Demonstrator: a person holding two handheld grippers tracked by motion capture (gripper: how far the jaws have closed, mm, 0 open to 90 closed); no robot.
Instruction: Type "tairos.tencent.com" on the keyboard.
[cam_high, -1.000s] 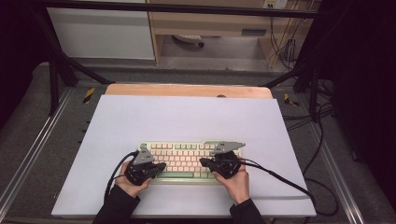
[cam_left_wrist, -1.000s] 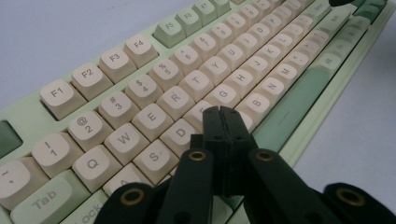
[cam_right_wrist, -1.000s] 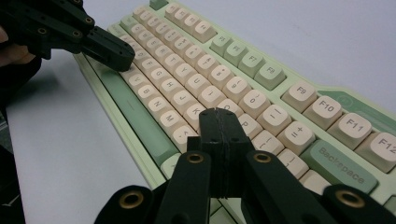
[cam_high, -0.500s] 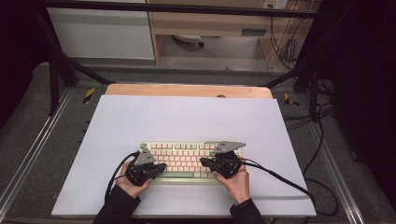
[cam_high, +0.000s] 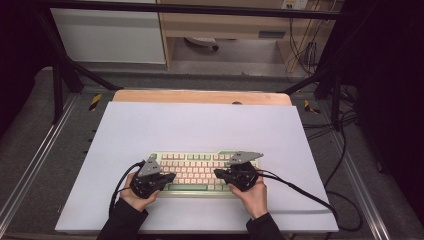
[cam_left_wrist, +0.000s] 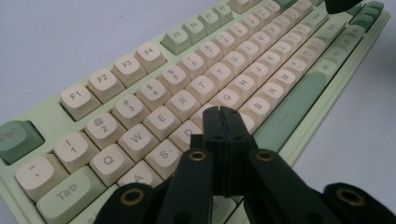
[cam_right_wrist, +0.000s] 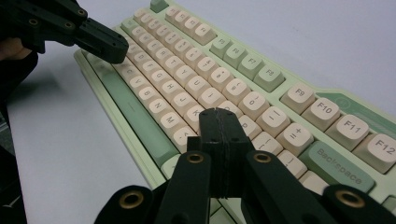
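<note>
A pale green keyboard (cam_high: 202, 172) with cream keys is seen lying flat on the white worktop (cam_high: 200, 125), close to the near edge and roughly midway between the left and right edges. The left tongs (cam_left_wrist: 220, 111) are held over the left part of the keyboard, their jaws pressed together with nothing between them; in the left gripper view the tips are placed above the letter keys just past D, near F and G, though contact with a key cannot be told. The right tongs (cam_right_wrist: 219, 113) are held over the right part, jaws likewise pressed together and empty, with the tips above the keys below the 0 and minus keys. In the high view each of the tongs is gripped by a hand (cam_high: 134, 196) at the keyboard's near edge.
</note>
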